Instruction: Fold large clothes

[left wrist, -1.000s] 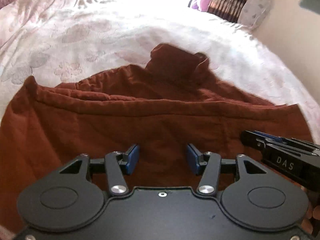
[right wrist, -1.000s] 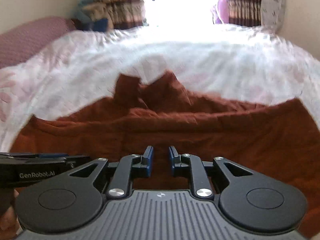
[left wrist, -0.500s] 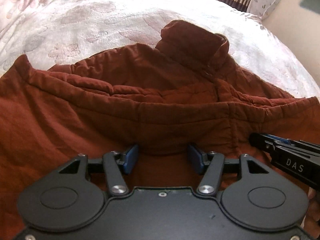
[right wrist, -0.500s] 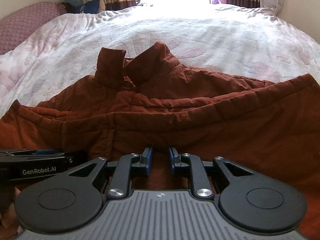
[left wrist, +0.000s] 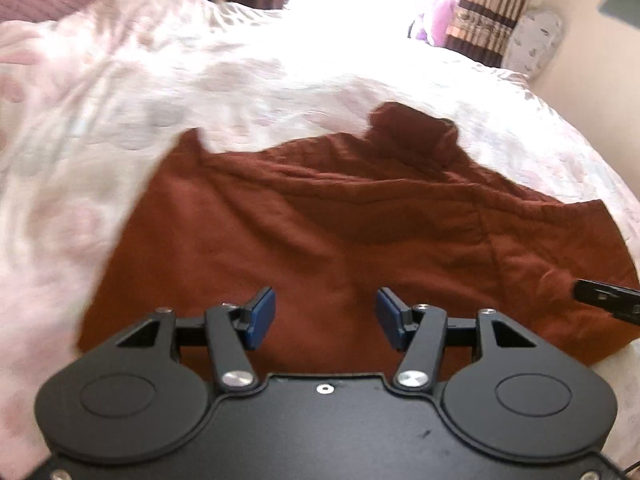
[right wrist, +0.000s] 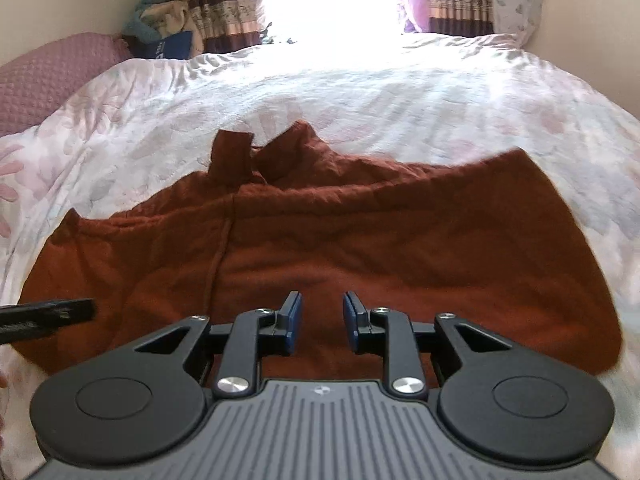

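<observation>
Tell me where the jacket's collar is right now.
The collar sticks up at the far edge of the rust-brown jacket, left of centre in the right wrist view, against the floral quilt towards the window.
</observation>
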Demonstrator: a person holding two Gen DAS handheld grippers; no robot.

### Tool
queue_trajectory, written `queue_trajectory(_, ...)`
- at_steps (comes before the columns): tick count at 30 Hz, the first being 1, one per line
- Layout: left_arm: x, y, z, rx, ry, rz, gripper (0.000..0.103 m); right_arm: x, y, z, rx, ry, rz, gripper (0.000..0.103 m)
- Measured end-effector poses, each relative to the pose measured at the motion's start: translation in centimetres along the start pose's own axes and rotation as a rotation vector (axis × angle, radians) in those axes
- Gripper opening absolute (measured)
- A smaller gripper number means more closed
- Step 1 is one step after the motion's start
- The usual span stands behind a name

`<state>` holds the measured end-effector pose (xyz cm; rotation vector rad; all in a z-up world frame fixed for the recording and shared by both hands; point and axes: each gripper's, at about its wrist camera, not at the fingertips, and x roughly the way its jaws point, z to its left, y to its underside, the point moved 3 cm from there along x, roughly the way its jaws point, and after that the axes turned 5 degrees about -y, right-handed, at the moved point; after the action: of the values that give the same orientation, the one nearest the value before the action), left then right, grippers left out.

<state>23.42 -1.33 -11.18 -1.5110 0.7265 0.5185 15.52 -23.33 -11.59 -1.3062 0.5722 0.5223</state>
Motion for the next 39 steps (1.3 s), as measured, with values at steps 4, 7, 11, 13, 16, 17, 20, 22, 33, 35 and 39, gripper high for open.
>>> queue_trajectory(4, 0.1, 1.4, 3.0, -0.015, -0.088, 0.023, 0.057, 0.8, 1.4, -0.6, -0.015, 0.022, 0.029, 0.030)
queue_trajectory(7, 1.0, 1.9, 4.7, -0.045, -0.080, 0.013, 0.057, 2.3, 2.1, -0.9, -0.014, 0.039, 0.051, 0.030)
queue_trajectory(11, 2.9, 2.5, 5.4, -0.047, -0.065, 0.029, 0.057, 4.0, 2.9, -1.2, -0.030, 0.051, 0.063, 0.029)
queue_trajectory(13, 3.4, 2.6, 5.5, -0.044, -0.061, 0.027, 0.057, 4.0, 3.4, -1.1, -0.028, 0.046, 0.062, 0.028)
queue_trajectory(16, 3.4, 2.1, 5.2, -0.031, -0.063, 0.034, 0.057, 3.1, 3.2, -1.2, -0.032, 0.032, 0.057, 0.028)
queue_trajectory(17, 3.0, 1.8, 5.2, -0.031, -0.062, 0.033, 0.057, 2.3, 3.0, -1.3, -0.031, 0.031, 0.044, 0.028)
queue_trajectory(20, 0.4, 1.0, 5.6, -0.040, -0.056, -0.015, 0.057, -0.4, 2.1, -2.7, -0.017, 0.068, -0.047, 0.030)
queue_trajectory(22, -1.5, 0.6, 6.4, -0.043, -0.066, -0.061, 0.057, -2.0, 1.5, -4.4, -0.006, 0.111, -0.097, 0.030)
queue_trajectory(33, 1.3, 2.9, 9.1, -0.093, -0.107, 0.025, 0.058, -0.2, 3.0, -12.0, 0.033, 0.300, -0.051, 0.033)
queue_trajectory(35, 1.7, 3.1, 9.5, -0.116, -0.090, 0.026, 0.058, 0.6, 3.7, -12.4, 0.054, 0.301, -0.044, 0.033)
queue_trajectory(39, 2.4, 2.8, 9.6, -0.105, -0.094, 0.034, 0.059, 0.4, 3.8, -12.5, 0.095, 0.305, -0.038, 0.034)
